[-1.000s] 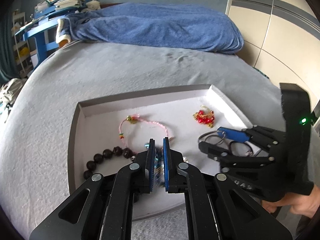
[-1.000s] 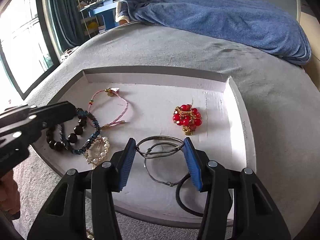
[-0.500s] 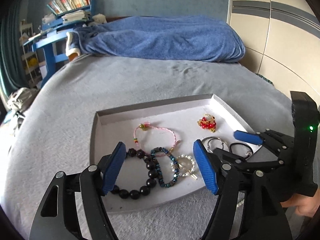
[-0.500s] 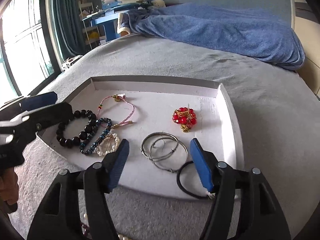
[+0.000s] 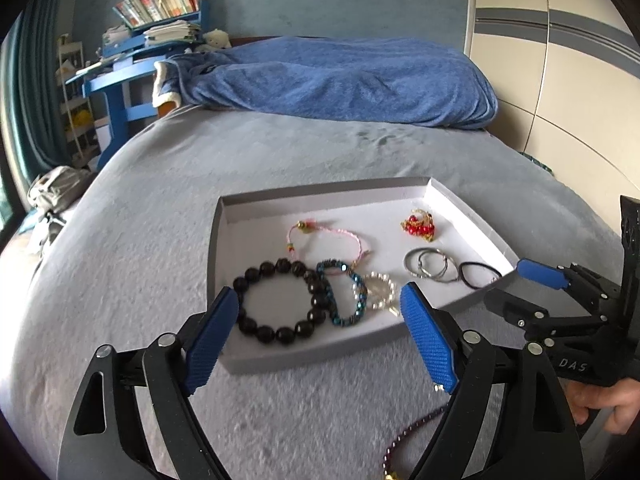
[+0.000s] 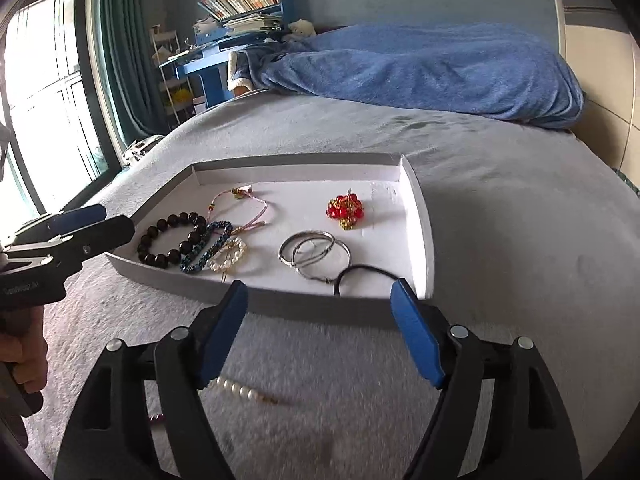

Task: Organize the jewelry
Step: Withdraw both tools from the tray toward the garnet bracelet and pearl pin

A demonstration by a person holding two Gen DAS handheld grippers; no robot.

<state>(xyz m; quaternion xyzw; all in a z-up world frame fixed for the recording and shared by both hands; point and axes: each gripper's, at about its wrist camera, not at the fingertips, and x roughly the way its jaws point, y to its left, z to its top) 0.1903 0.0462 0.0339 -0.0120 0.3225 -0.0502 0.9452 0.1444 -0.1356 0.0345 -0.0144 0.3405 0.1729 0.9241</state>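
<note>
Drawn back from the tray (image 5: 218,236) since a second ago, both tongs; released over the same interval, the blue beaded bracelet (image 5: 346,294) (left side) and the silver bangles (image 6: 314,252) (right side), both now lying on the white tray floor. Left tongs (image 5: 316,330) opening at this moment, nothing between the blue pads, hovering above the tray's near edge. Right tongs (image 6: 320,330) likewise opening and empty, poised over the grey bed cover (image 6: 520,240) just short of the tray wall.

Step in hand, by judgement: release and retreat after a deposit, with more pieces left to collect. Already in the tray: black bead bracelet (image 5: 280,300), pearl bracelet (image 5: 378,292), pink cord bracelet (image 5: 328,242), red bead cluster (image 6: 346,208), black hair tie (image 6: 368,274) (partly over the near wall).

Next move, probably: lower one pair of tongs to a piece on the bed cover, straddle it, close gently. Thin strands on soft fabric likely to call for a low approach.

View differences:
- Right wrist view only: loose pearl strand (image 6: 244,392) on the bed cover, just below the left finger of the right tongs.
- Left wrist view only: dark purple bead strand (image 5: 412,438) on the bed cover, partly hidden behind the tongs.
- Each view shows the other tongs from the side, gripped by a hand (image 5: 604,404).
</note>
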